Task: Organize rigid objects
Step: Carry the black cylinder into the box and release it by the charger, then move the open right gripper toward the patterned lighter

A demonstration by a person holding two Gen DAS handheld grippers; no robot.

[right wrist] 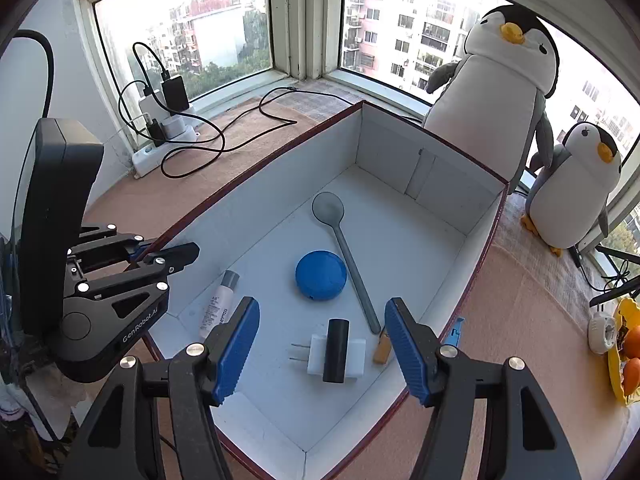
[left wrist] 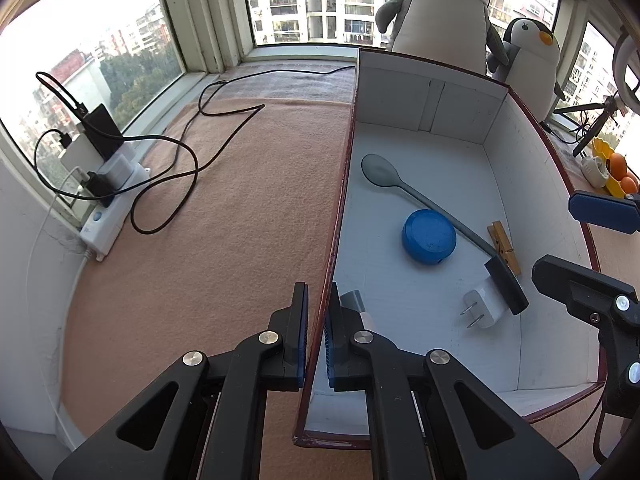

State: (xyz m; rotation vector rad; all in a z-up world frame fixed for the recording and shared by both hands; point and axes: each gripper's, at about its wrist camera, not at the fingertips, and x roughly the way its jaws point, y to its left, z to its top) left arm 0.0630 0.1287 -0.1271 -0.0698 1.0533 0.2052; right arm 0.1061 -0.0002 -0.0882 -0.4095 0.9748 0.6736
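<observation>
A white open box (right wrist: 280,168) with a dark red rim sits on a pink mat. Inside lie a grey spoon (right wrist: 340,236), a blue round lid (right wrist: 321,275), a white charger plug (right wrist: 316,354) with a black cylinder (right wrist: 336,350) across it, a wooden clothespin (right wrist: 382,350) and a small bottle (right wrist: 218,308). My left gripper (left wrist: 316,320) is shut on the box's left wall (left wrist: 340,208), one pad on each side. My right gripper (right wrist: 322,304) is open above the plug and cylinder, with nothing between its pads.
A power strip (left wrist: 104,220) with chargers and looping black cables (left wrist: 192,148) lies on the mat left of the box. Two plush penguins (right wrist: 492,92) stand behind the box. A yellow tray with oranges (right wrist: 624,344) and a tripod are at the right.
</observation>
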